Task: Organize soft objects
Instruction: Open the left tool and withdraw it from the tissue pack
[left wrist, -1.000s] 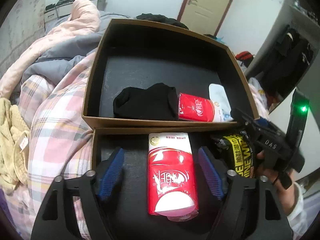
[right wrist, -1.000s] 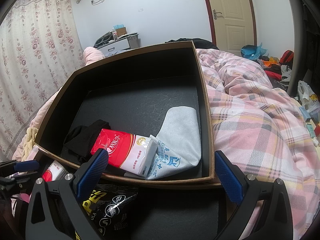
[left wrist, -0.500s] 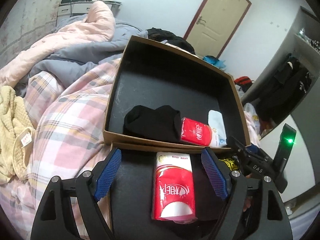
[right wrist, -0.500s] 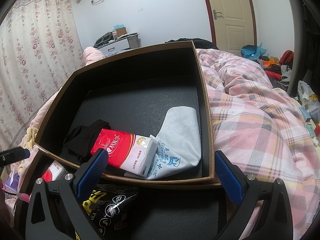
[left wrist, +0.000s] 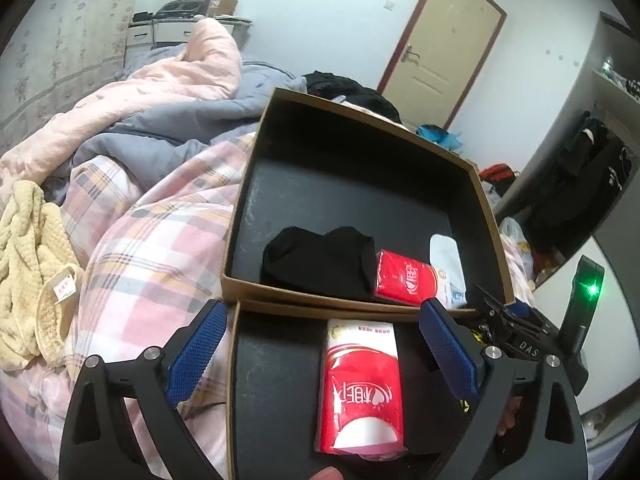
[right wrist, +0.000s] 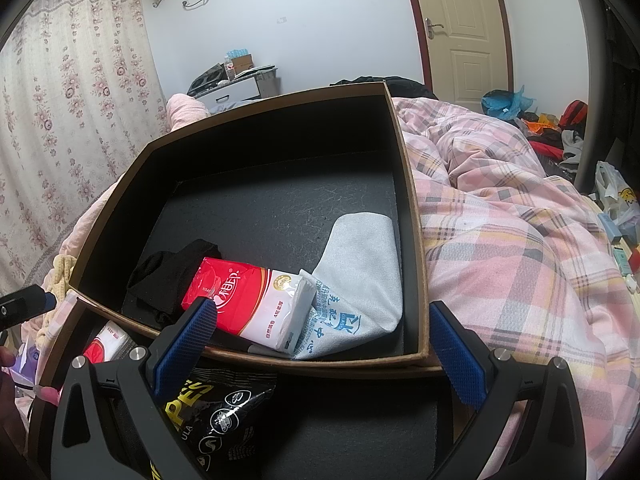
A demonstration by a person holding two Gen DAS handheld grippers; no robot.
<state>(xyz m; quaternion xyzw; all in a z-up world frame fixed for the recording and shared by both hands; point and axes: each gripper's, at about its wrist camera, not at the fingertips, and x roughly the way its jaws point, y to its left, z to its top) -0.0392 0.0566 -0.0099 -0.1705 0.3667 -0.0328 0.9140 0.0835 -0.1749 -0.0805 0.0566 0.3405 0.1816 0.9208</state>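
The far box already holds a black sock, a red tissue pack and a pale cloth. Just nearer than it, a second tissue pack and a black snack bag lie in the near box. Tilted downward, the left gripper has just been opening, jaws wide either side of that pack without touching; the right gripper hovers wide, empty.
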